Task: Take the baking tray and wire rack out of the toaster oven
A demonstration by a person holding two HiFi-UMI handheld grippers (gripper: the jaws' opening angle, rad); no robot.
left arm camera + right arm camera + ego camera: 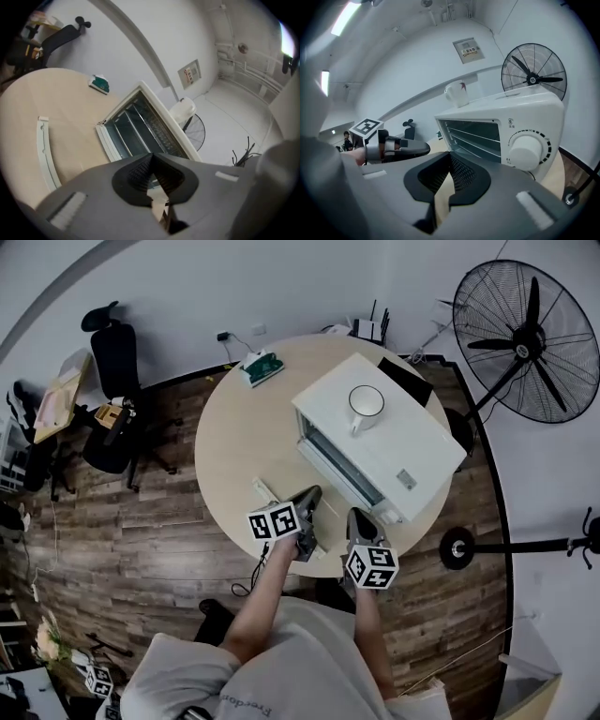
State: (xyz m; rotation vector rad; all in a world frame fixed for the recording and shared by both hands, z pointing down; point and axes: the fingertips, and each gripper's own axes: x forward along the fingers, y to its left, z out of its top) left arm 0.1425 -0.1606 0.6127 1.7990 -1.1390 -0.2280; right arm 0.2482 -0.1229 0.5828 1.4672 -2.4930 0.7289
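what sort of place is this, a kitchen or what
Likely an office or lab, not a kitchen: black office chair, big standing fan, toaster oven on a round table.

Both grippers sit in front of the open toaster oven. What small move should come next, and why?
Probably open the right gripper: its jaws are shut on nothing, the left gripper likewise, while the toaster oven stands open with the wire rack still inside.
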